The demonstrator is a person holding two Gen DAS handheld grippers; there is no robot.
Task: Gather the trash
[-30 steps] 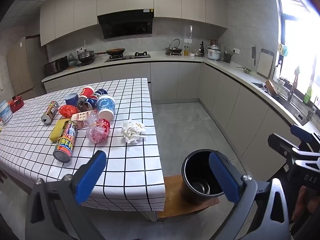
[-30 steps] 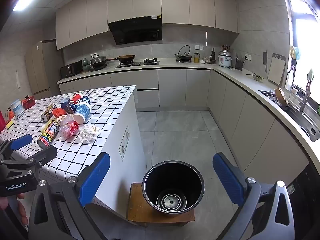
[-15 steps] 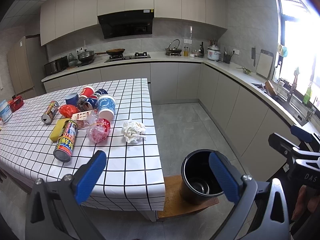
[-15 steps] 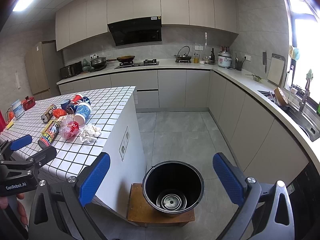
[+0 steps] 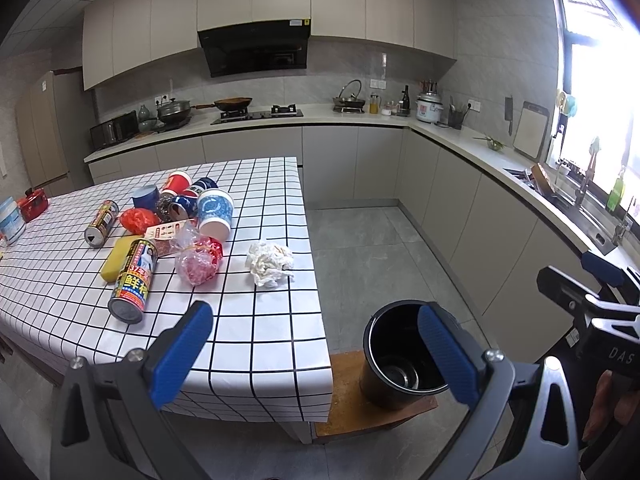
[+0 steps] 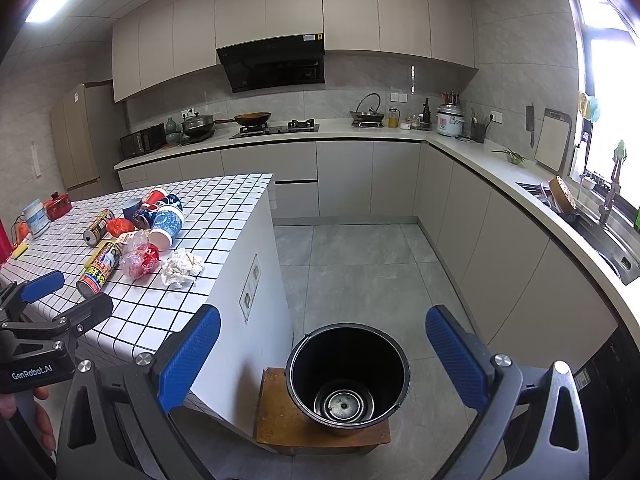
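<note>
Blue-padded and spread wide, the left claw (image 5: 312,344) hangs empty above the near edge of the table (image 5: 260,344), its fingers framing bare checked cloth. The right claw (image 6: 324,352) is likewise wide apart and holds nothing — it hovers over the black bucket (image 6: 348,376), which stands on a low wooden stool (image 6: 280,420) on the floor just beside the table's end. Only bare metal shows at the bucket's bottom, so by the look of it no trash has gone in yet.

Farther out, all the litter lies on the table: a crumpled white tissue (image 5: 270,263) nearest the edge, a clear bag of red scraps (image 5: 198,262) beside it, a tall printed can (image 5: 134,280) on its side against a yellow sponge (image 5: 116,262), a second can (image 5: 101,223), an orange wrapper (image 5: 138,219) and a cluster of tipped paper cups (image 5: 200,204). The whole collection appears still to be done — the tissue looks the easiest first pick.
</note>
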